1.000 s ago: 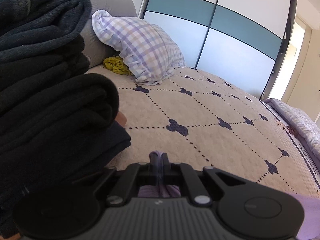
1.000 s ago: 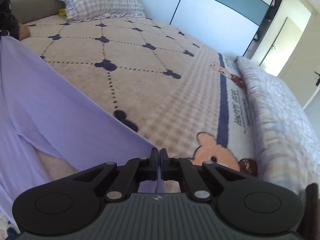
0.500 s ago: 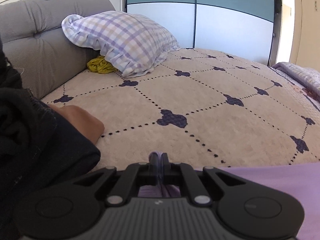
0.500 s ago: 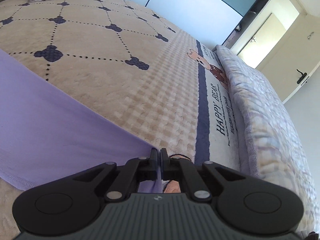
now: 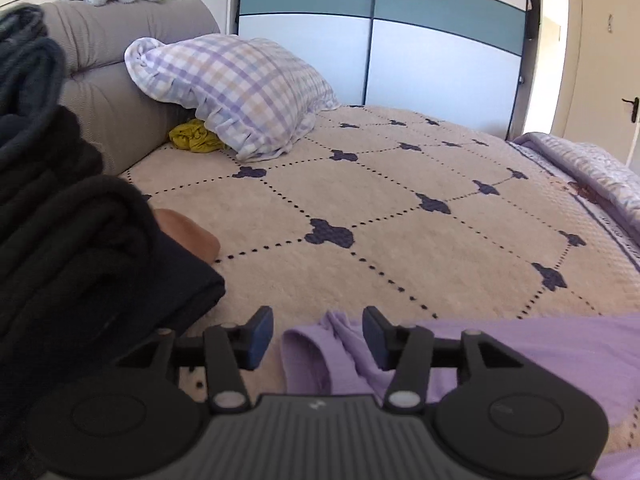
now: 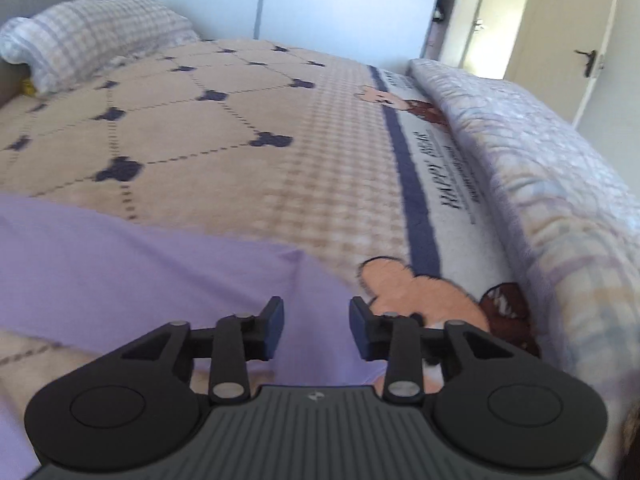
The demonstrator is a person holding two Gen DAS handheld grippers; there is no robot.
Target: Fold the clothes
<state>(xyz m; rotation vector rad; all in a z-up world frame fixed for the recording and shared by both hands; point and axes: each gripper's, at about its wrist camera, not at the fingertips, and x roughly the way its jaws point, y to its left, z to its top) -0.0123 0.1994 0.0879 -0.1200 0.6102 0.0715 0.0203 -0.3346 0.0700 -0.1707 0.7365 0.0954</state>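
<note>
A lilac garment (image 5: 520,352) lies flat on the beige quilted bed (image 5: 400,220). In the left wrist view its bunched corner (image 5: 340,336) rests between the fingers of my left gripper (image 5: 318,334), whose jaws are opening; the pads no longer press the cloth. In the right wrist view the same lilac garment (image 6: 140,264) spreads to the left, and its edge runs under my right gripper (image 6: 316,328). The right jaws are opening too, with cloth lying between them but not pinched.
A stack of dark folded clothes (image 5: 60,240) stands at the left, with part of a person's skin (image 5: 188,234) showing beside it. A checked pillow (image 5: 236,92) and a yellow cloth (image 5: 196,136) lie by the grey headboard (image 5: 112,64). A rolled quilt (image 6: 540,160) runs along the right.
Both grippers were shut on the lilac garment's corners and have now let go, jaws apart. The garment has come down flat on the bed, and both views have swung.
</note>
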